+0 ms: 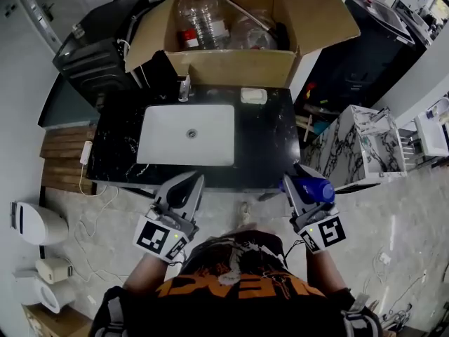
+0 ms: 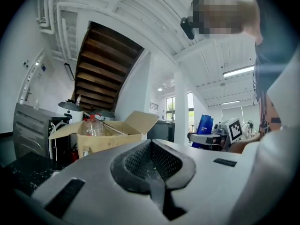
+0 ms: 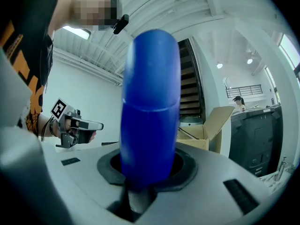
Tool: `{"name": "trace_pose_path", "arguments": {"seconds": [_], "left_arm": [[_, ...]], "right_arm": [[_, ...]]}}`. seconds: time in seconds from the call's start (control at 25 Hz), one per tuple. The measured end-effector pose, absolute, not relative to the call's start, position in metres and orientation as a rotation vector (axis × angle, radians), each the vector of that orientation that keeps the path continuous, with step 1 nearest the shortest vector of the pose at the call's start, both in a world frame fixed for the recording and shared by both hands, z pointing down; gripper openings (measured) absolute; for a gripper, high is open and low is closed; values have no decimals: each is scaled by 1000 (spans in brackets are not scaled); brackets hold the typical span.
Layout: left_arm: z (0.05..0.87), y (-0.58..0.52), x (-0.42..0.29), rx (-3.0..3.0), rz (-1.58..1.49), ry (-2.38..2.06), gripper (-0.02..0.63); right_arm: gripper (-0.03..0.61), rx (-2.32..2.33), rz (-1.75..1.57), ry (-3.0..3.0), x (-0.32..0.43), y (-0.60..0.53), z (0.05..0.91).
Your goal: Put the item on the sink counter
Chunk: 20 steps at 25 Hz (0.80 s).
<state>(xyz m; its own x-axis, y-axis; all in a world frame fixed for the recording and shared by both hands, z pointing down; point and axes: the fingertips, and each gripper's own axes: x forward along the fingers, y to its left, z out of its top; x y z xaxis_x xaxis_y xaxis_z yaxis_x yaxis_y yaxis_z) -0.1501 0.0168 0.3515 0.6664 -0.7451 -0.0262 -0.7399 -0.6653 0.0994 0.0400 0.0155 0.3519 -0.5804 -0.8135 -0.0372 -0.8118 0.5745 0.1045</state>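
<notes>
The sink counter is black marble with a white basin, and it lies just ahead of both grippers. My right gripper is shut on a blue bottle and holds it in the air off the counter's front right corner. In the right gripper view the blue bottle stands upright between the jaws of the right gripper. My left gripper hovers before the counter's front edge, shut with nothing in it. The left gripper shows its pads together, and the blue bottle appears far to its right.
A faucet and a soap dish sit at the counter's back edge. An open cardboard box with plastic bottles stands behind it. A marble-patterned cabinet is to the right, a black appliance at back left.
</notes>
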Motion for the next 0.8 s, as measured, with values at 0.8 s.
{"name": "trace_pose_path", "arguments": {"seconds": [0.8], "left_arm": [[354, -114, -85, 2775, -38, -1272, 18]], "right_arm": [[121, 1411, -77, -2820, 101, -122, 363]]}}
